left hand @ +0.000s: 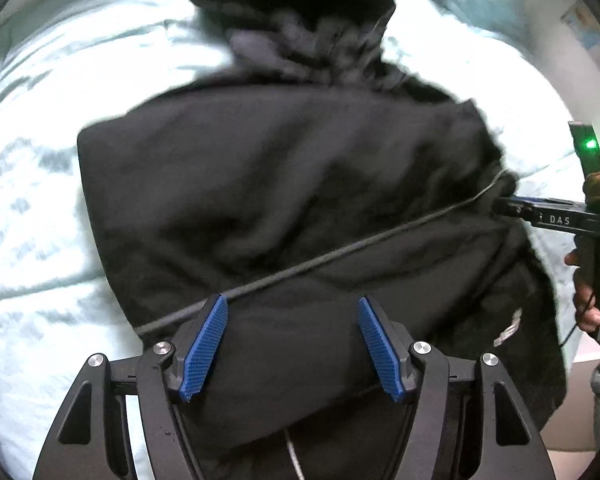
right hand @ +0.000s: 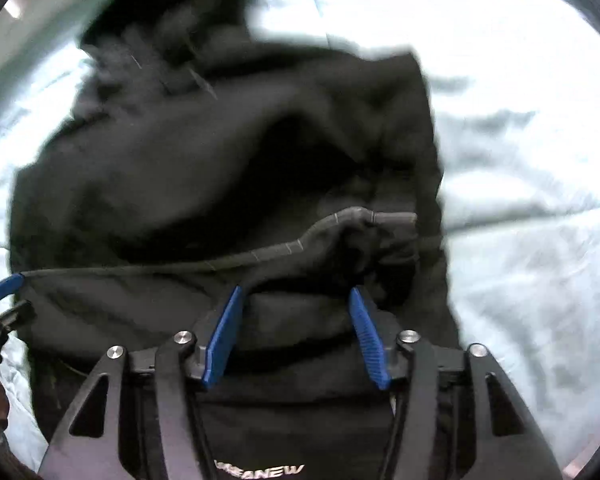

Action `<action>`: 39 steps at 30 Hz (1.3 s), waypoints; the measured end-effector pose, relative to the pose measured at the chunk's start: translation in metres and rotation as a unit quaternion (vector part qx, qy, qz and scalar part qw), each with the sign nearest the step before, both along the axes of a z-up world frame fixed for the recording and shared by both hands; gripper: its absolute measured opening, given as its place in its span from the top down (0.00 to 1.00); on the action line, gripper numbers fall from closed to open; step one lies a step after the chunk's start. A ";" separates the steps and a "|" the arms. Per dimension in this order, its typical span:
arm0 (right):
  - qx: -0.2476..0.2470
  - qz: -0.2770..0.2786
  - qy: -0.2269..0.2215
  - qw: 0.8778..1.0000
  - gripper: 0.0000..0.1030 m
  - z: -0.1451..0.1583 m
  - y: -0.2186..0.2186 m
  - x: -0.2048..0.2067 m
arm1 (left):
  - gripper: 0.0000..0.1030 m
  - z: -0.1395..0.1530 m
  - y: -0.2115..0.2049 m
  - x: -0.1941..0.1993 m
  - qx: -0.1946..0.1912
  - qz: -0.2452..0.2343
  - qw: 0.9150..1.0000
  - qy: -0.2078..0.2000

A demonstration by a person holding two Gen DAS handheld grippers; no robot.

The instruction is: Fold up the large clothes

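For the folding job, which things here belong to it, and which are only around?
Belong to the job:
- black garment
- left hand-held gripper, open
- right hand-held gripper, open

Only around:
- pale bedsheet under the garment
- paper on the wall

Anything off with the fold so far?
Yes: the black garment lies in a lopsided heap on the pale bedding, its far end bunched and the seamed edge puckered rather than straight.

The large black fabric garment (left hand: 284, 184) lies partly folded and bunched, with a thin grey cord across it, on pale bedding.
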State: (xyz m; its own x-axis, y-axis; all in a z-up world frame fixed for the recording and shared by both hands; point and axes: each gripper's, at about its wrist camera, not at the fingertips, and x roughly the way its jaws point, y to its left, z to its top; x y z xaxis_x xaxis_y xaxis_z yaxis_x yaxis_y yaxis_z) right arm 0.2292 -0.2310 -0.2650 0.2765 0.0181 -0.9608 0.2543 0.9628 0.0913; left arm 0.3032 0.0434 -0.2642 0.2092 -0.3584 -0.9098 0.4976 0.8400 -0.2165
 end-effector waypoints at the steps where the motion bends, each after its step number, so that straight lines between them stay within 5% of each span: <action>1: 0.000 0.003 -0.024 1.000 0.31 0.013 0.004 0.005 | 0.32 0.010 0.001 0.003 -0.014 0.004 1.000 -0.011; 4: 0.004 0.011 -0.071 0.997 0.20 0.030 0.018 0.035 | 0.32 0.020 0.002 0.026 -0.025 0.042 0.999 -0.021; 10: 0.013 0.013 0.014 1.000 0.22 -0.066 0.022 0.082 | 0.33 -0.033 -0.003 0.064 0.017 0.064 0.998 0.016; 13: 0.007 0.015 0.015 1.000 0.23 -0.058 0.024 0.084 | 0.33 -0.031 -0.007 0.061 0.039 0.056 0.998 0.003; 20: 0.029 0.011 -0.045 0.999 0.25 -0.009 0.028 0.029 | 0.32 0.007 0.019 0.008 -0.023 0.043 0.999 0.011; 26: 0.042 -0.027 0.031 0.998 0.25 -0.064 0.020 0.005 | 0.33 -0.028 0.027 -0.010 0.030 0.073 0.997 0.028; 29: 0.043 -0.041 0.039 0.997 0.29 -0.043 0.020 0.004 | 0.33 -0.001 0.024 -0.016 0.039 0.080 0.996 0.011; 34: 0.061 -0.031 -0.024 0.997 0.29 0.026 0.019 -0.029 | 0.33 0.051 0.043 -0.054 -0.001 0.084 0.996 -0.021; 39: 0.088 0.004 -0.069 0.994 0.29 0.071 0.003 -0.043 | 0.33 0.100 0.060 -0.076 -0.024 0.158 0.985 -0.067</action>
State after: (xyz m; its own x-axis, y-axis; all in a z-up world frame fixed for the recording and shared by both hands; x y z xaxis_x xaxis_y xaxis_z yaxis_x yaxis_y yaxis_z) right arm 0.1864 -0.2283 -0.1944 0.4054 0.1848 -0.8953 0.2201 0.9308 0.2918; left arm 0.2268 0.1033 -0.1640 0.4350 -0.2972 -0.8500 0.2398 0.9481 -0.2088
